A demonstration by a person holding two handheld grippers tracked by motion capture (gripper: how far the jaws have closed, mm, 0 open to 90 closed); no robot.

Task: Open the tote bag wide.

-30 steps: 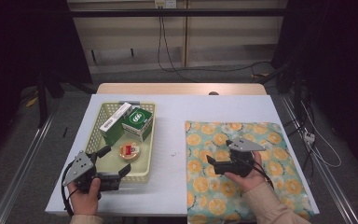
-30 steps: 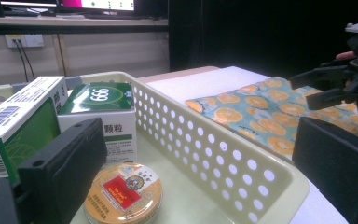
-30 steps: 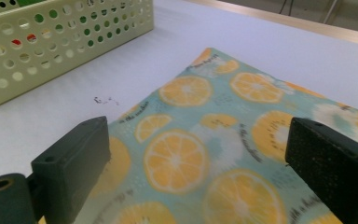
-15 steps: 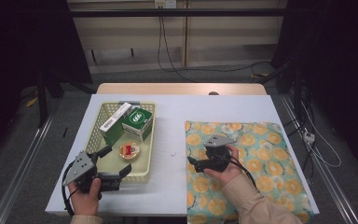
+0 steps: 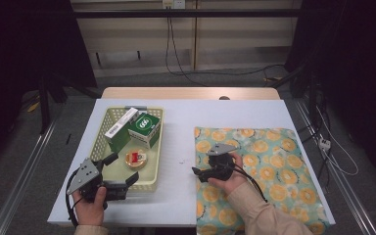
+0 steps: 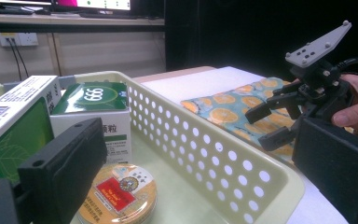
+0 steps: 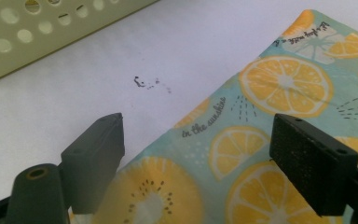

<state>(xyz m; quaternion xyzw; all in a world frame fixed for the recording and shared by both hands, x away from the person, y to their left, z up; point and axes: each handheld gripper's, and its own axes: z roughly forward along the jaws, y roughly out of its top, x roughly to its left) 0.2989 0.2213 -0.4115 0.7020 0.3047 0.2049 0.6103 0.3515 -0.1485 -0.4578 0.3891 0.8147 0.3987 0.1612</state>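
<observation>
Fruit-print cloth [image 5: 264, 176] lies flat on the right half of the bench [image 5: 186, 122], its near edge running to the bench's front edge, left edge approx. mid-bench. Judged soft, thin, light fabric; no stiffness, will drape and bunch once lifted, prob. slides easily on the smooth white top. Best hold: pinch at the left edge or a near-left corner, w/ one jaw slid under the hem; a grab mid-panel would only ruck it. Right gripper [image 5: 200, 174] sits over the cloth's left edge, jaws spread wide, nothing between them; in the right gripper view [image 7: 196, 158] one jaw hangs over bare bench just beside the hem, the other over the orange-slice print, so the edge lies between them. Not pinching yet, contact w/ cloth cannot be told. Right hand [image 5: 227, 171] wraps the gripper body from behind, forearm coming in diagonally from the bench's front edge, jaws pointing left toward the basket [image 5: 159, 147]. Left gripper [image 5: 122, 171] open too, held low at the basket's near-left corner, jaws aimed over the rim toward the round tin [image 5: 136, 159]; two green-white boxes [image 5: 134, 127] stand at the basket's far end. Left hand [image 5: 90, 205] at the front-left bench edge, holding nothing.
</observation>
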